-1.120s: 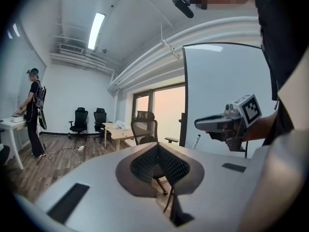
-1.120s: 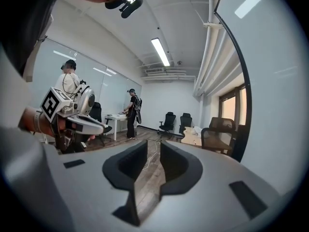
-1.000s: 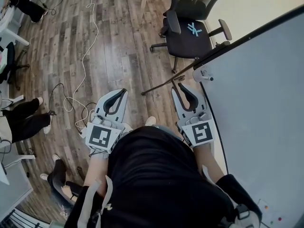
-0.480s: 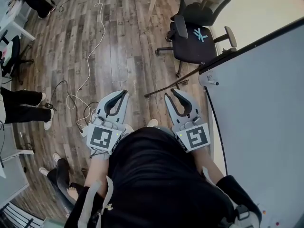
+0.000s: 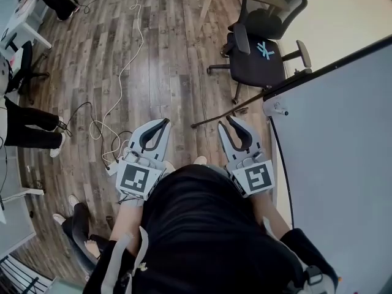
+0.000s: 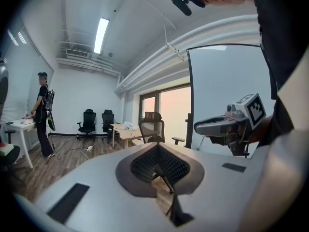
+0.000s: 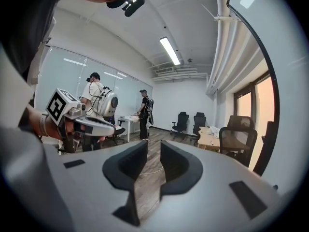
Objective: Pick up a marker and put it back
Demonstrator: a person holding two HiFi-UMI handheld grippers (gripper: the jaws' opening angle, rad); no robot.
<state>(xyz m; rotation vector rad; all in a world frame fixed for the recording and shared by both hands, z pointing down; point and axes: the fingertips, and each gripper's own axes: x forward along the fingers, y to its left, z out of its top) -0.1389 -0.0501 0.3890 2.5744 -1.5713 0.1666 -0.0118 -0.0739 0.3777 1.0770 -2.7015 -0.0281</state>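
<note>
The left gripper (image 5: pixel 164 124) has its jaws together on nothing, the right gripper (image 5: pixel 235 124) has them a little apart and empty, both by the whiteboard (image 5: pixel 343 164); I cannot tell where the marker is.

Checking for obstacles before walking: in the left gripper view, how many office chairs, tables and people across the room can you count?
Office chairs: 3
Tables: 2
People across the room: 1
Total: 6
A dark shape at the lower left edge is too cut off to count.
</note>
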